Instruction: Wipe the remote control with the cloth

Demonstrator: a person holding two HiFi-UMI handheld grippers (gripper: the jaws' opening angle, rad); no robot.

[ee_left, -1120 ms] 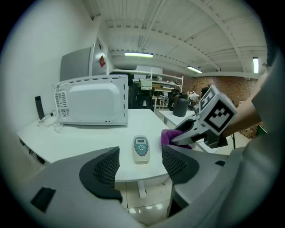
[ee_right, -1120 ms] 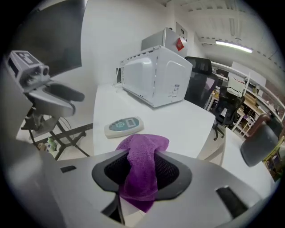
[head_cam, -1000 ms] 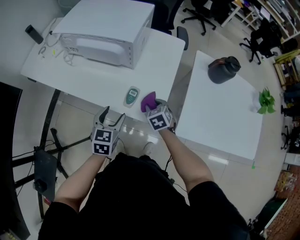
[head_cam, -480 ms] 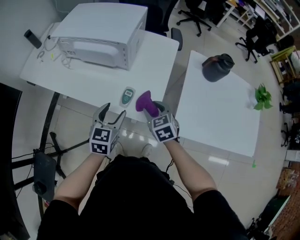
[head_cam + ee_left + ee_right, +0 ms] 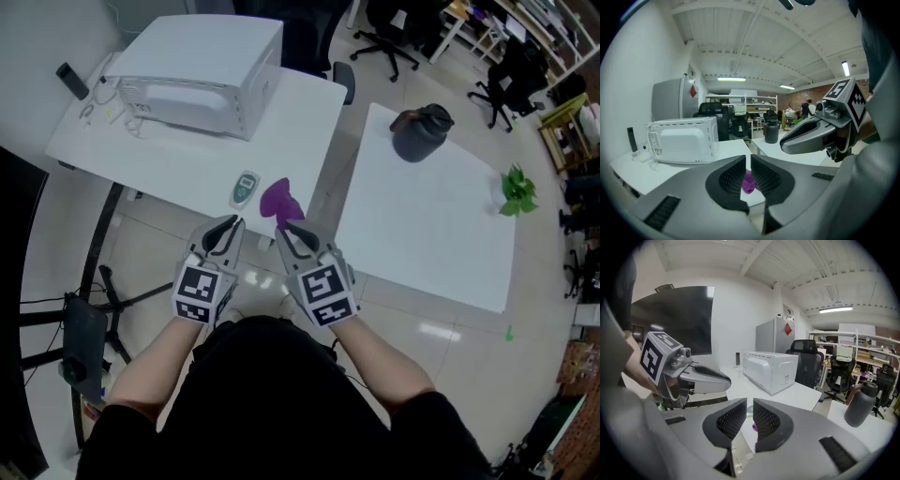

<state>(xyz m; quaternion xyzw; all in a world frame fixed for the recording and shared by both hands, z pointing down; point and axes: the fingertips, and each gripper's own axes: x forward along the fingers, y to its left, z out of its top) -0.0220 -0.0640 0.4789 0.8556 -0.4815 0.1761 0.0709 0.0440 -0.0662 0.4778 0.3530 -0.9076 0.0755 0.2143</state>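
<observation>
The remote control (image 5: 245, 188), pale with a teal face, lies near the front edge of the white table (image 5: 159, 159). The purple cloth (image 5: 277, 201) sits bunched just right of it, also seen far off through the left jaws (image 5: 748, 183) and the right jaws (image 5: 754, 427). Both grippers hang in the air in front of the table edge, apart from both things. My left gripper (image 5: 223, 234) (image 5: 748, 161) and my right gripper (image 5: 292, 236) (image 5: 750, 406) are closing, jaws down to a narrow slit with nothing between them.
A white microwave (image 5: 202, 70) stands at the back of the table, with a small black device (image 5: 70, 80) at its left. A second white table (image 5: 431, 234) on the right carries a black jug (image 5: 419, 131) and a green plant (image 5: 514, 190). A black stand (image 5: 84, 328) sits on the floor at left.
Both grippers have drawn back from the table edge toward the person. Their jaws have gone from wide open to nearly closed. The cloth and remote stay on the table.
</observation>
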